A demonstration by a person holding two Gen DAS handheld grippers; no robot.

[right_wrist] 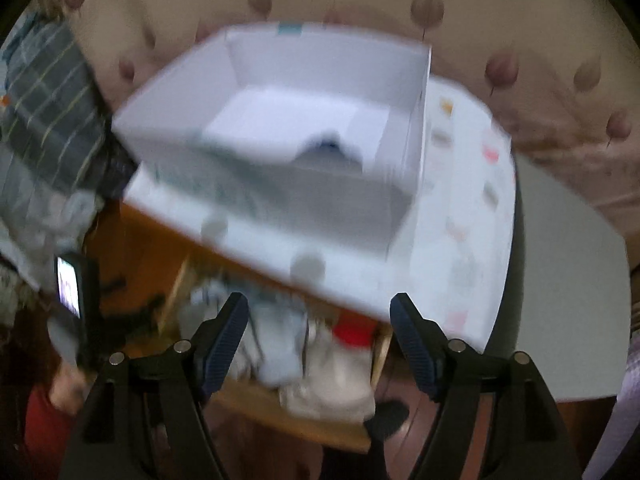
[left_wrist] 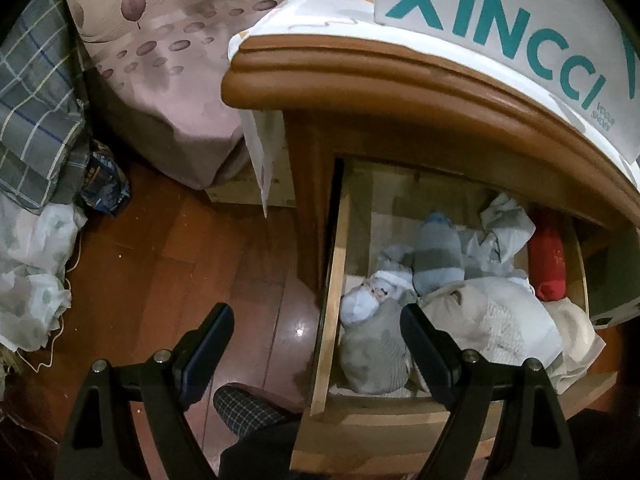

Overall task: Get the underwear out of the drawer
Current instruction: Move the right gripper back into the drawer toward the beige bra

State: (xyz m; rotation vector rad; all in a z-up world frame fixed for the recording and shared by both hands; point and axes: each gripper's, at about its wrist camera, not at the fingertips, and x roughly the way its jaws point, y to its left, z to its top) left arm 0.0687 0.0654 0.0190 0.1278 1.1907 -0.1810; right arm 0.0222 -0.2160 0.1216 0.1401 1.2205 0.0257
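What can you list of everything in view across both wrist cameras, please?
Drawer: one, pale wood, pulled open from the nightstand.
Nightstand: one, brown wood, beside the bed.
Clothes in the drawer: several bundles, light blue, grey and cream; exact count unclear.
Red roll: one, at the drawer's far right.
White box: one, open-topped, teal XINCCI lettering, on the nightstand; something dark inside.
Bed sheet: one, pinkish with leaf print, left of the nightstand.
Plaid fabric: one, grey-blue, far left.
Floor: reddish-brown wood.
Slipper: one, dark check, by the drawer front.
Left gripper: open, empty, straddling the drawer's left side.
Right gripper: open, empty, above the drawer.
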